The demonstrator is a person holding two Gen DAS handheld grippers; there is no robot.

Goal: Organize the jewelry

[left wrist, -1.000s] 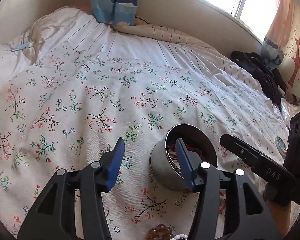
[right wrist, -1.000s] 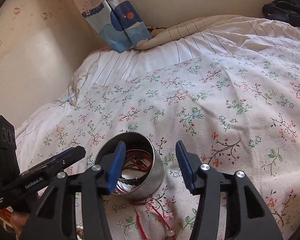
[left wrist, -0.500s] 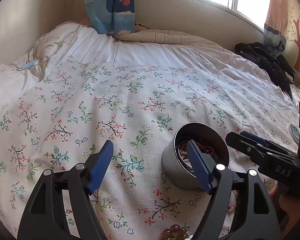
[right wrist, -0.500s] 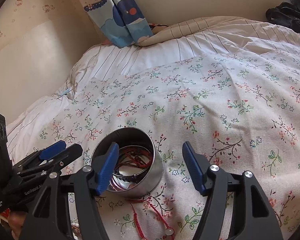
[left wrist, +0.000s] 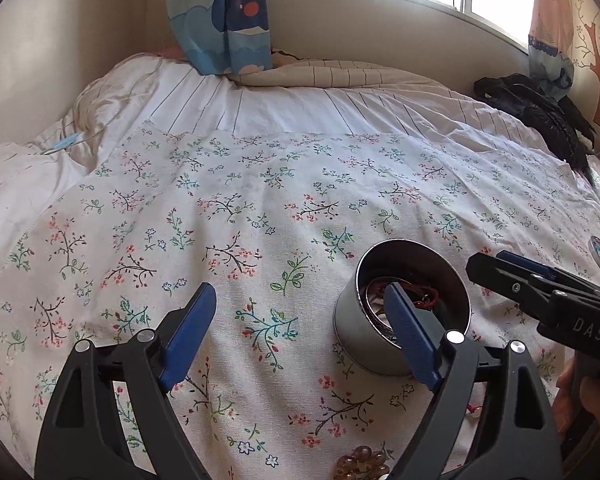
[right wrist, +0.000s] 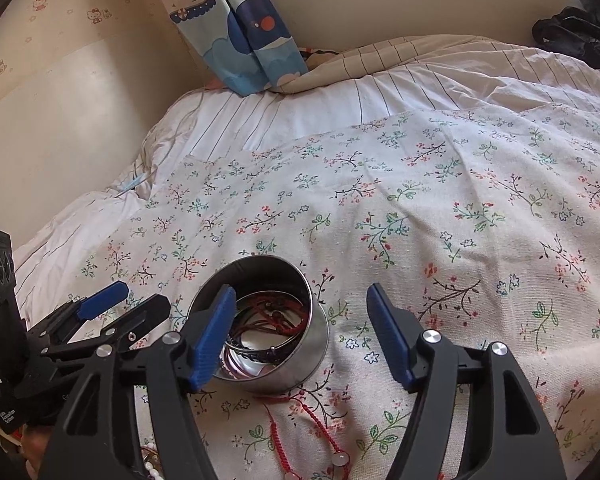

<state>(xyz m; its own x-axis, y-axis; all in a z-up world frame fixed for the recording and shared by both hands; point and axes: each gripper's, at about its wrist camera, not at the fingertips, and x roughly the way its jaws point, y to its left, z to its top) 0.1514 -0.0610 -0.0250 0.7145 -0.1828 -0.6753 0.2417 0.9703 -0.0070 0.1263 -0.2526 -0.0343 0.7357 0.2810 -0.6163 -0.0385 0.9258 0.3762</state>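
Since a second ago both grippers have spread apart, the left gripper (left wrist: 300,332) the more so, and its jaws are opening with nothing between them but the floral bedspread (left wrist: 260,208). Its right finger now sits in front of the round metal tin's (left wrist: 364,344) open mouth rather than inside the rim, as seen from the left wrist. The right gripper (right wrist: 300,332) stands open too, empty, its left finger overlapping the near edge of the same tin (right wrist: 314,344) in the right wrist view. That tin rests upright on the bed between the two grippers and holds a tangle of red cord bracelets (right wrist: 272,312) and dark bangles (right wrist: 256,354). A red braided cord (right wrist: 300,432) with small round charms lies on the bedspread just in front of the tin. Amber beads (left wrist: 360,462) lie at the lower edge of the left wrist view. A whale-print curtain (left wrist: 224,16) hangs beyond the bed, and dark clothing (left wrist: 540,112) is heaped at the far right.
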